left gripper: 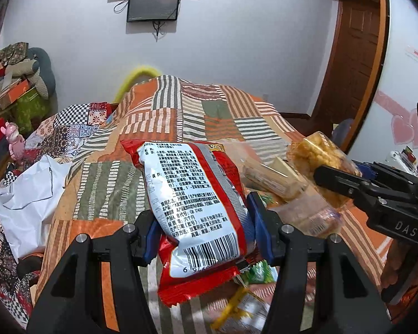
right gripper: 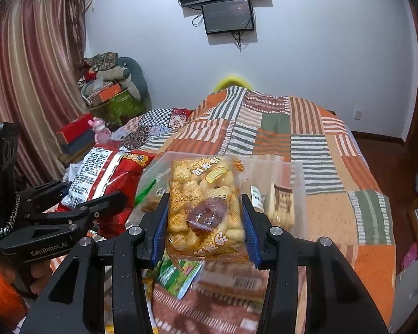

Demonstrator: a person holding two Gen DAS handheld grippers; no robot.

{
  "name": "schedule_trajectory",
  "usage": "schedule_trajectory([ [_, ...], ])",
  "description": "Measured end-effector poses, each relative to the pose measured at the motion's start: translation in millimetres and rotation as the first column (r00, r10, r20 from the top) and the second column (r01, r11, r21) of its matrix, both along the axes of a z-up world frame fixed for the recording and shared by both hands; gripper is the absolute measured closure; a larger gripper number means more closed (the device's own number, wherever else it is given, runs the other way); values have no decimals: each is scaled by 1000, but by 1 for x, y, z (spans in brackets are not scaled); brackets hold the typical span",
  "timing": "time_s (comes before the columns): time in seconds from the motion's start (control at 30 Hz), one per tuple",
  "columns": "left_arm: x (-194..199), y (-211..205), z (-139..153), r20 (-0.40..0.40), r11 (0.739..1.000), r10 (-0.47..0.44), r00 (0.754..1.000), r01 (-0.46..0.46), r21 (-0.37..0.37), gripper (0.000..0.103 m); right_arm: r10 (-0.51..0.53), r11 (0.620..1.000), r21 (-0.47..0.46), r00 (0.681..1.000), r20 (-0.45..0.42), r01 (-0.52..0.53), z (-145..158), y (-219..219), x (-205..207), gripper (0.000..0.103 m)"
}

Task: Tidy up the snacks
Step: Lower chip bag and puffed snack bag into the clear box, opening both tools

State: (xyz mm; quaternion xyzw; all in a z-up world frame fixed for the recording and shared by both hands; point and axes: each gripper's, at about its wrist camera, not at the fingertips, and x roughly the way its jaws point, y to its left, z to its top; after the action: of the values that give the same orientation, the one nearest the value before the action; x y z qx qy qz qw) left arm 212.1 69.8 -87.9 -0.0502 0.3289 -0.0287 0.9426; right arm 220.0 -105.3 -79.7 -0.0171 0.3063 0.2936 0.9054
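My left gripper (left gripper: 203, 222) is shut on a red and white snack bag (left gripper: 192, 194) with a barcode, held above the bed; the bag also shows in the right wrist view (right gripper: 106, 178). My right gripper (right gripper: 204, 224) is shut on a clear pack of golden puffed snacks (right gripper: 206, 203), held over a clear plastic box (right gripper: 292, 172); the pack also shows in the left wrist view (left gripper: 320, 164). Inside the box lies a cream wafer pack (right gripper: 281, 203). Green snack packets (right gripper: 178, 275) lie below the grippers.
A patchwork striped quilt (right gripper: 306, 139) covers the bed. A white bag (left gripper: 28, 194) lies at the left edge. Boxes and cushions (right gripper: 111, 89) are piled by the curtain. A wooden door (left gripper: 356, 55) is at the right.
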Motion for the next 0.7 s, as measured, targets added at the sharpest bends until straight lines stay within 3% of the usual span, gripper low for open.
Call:
schedule_trajectory([
  [0.7, 63, 9, -38, -68, 999, 27, 997, -26, 23, 47, 7, 997, -76, 995, -95, -14, -28, 18, 46, 60],
])
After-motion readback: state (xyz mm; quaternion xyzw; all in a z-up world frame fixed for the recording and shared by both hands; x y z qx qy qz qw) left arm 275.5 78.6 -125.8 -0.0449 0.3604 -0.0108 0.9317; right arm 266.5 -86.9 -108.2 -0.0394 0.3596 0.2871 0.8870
